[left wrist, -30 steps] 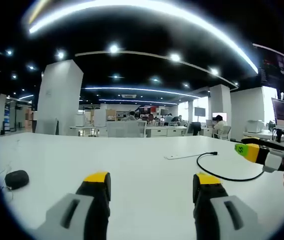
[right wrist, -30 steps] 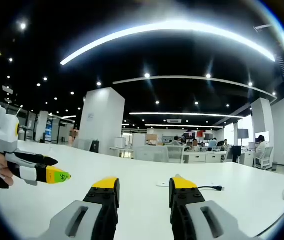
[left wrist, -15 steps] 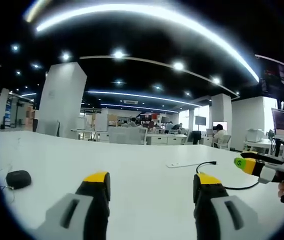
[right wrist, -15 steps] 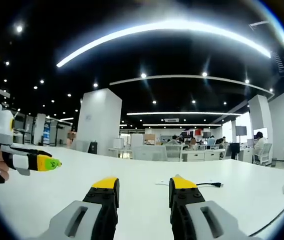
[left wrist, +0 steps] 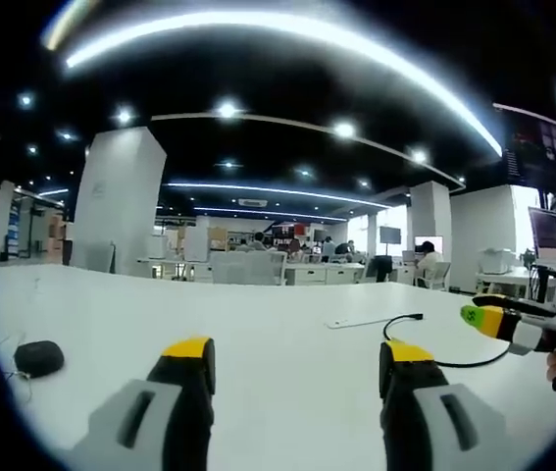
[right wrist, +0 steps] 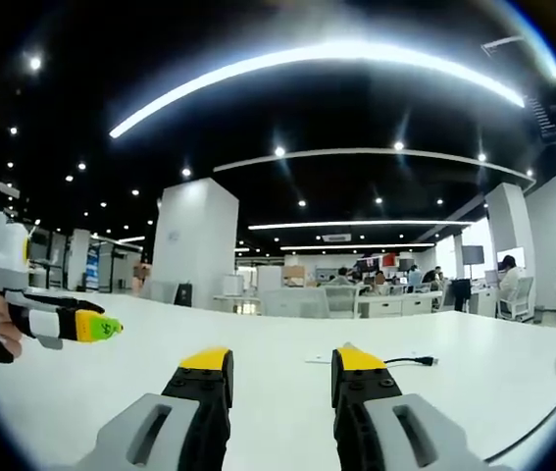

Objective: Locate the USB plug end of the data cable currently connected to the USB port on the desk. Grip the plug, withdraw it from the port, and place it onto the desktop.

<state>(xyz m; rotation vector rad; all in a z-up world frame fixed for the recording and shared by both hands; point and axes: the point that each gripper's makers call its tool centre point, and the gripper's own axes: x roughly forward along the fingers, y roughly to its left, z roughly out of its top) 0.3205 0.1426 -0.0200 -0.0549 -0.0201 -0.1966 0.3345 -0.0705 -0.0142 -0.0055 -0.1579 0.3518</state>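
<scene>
On the left of the white tabletop (left wrist: 258,324) a small dark object (left wrist: 38,358) lies well clear of the work. The left gripper (left wrist: 297,378) hangs low over the tabletop, jaws wide and holding nothing, probably waiting. Further right the black data cable (left wrist: 425,343) loops, its plug end (left wrist: 413,317) lying flat and pointing left at a thin flat plate (left wrist: 356,321), long axis along the tabletop. The right gripper (right wrist: 279,383), likewise spread and empty, faces the plug (right wrist: 425,362) from a distance, apparently lining up for the grasp
</scene>
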